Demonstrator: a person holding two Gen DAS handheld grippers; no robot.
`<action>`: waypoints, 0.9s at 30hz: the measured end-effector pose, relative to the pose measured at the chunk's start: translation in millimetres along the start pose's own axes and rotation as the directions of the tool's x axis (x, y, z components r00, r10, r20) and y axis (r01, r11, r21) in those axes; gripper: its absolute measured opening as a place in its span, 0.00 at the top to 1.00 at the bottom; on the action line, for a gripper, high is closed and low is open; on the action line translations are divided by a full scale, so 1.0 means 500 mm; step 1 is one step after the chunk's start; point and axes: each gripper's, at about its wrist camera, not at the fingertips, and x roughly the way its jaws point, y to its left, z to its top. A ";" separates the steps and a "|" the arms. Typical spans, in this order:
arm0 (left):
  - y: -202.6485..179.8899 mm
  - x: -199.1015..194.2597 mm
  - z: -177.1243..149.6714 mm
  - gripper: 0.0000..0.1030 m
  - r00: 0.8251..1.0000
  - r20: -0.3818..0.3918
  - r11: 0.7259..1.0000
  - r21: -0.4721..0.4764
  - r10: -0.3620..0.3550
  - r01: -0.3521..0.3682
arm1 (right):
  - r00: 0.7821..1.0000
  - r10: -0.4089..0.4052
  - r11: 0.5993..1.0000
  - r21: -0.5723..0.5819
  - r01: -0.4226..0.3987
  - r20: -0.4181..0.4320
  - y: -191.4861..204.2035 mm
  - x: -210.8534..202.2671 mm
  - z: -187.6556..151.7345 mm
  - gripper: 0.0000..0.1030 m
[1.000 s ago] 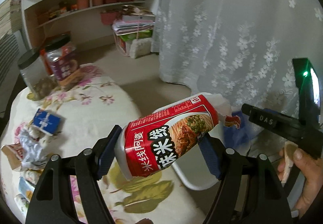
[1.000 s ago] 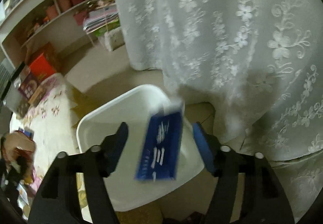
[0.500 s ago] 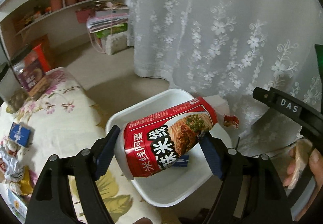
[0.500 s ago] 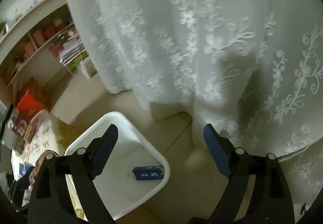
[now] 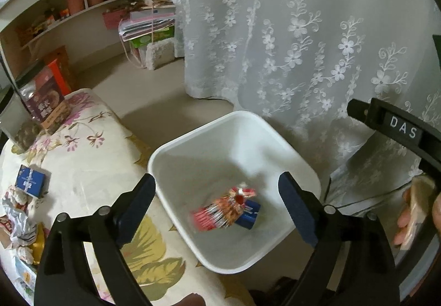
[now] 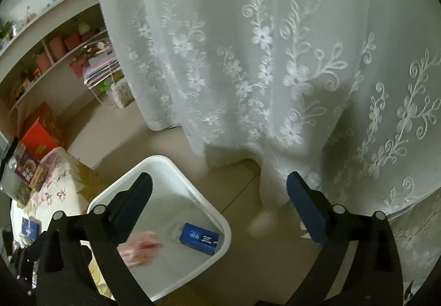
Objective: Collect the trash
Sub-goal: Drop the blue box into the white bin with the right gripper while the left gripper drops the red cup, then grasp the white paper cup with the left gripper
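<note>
Red noodle wrapper dropping into the bin, both grippers empty

The left gripper (image 5: 216, 204) hangs over the white square plastic bin (image 5: 300, 157), jaws opening wide with nothing between them; the crumpled red-printed noodle wrapper (image 5: 220, 213) lies blurred inside, touching the small blue carton (image 5: 249, 213) on the bin floor. The right gripper (image 6: 219, 208), to the right of the bin, is also opening and empty. The drop looks finished; next calls for swinging left to the flowered tablecloth (image 5: 91, 157), where the blue box (image 5: 30, 180) and crumpled scraps (image 5: 18, 223) wait

red noodle cup (image 5: 220, 213) dropped into white bin (image 5: 165, 151), left gripper (image 5: 217, 204) opening
</note>
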 end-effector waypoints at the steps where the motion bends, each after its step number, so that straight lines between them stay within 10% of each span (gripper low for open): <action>1: 0.006 -0.004 -0.002 0.14 1.000 0.001 1.000 -0.004 0.003 -0.003 | 1.000 -0.004 1.000 -0.011 0.004 0.007 0.007 -0.003 -0.001 0.08; 27: 0.308 -0.182 -0.238 0.14 0.949 -0.064 0.938 -0.143 0.309 -0.315 | 0.987 0.154 0.905 -0.394 -0.159 -0.044 0.327 -0.090 -0.200 0.07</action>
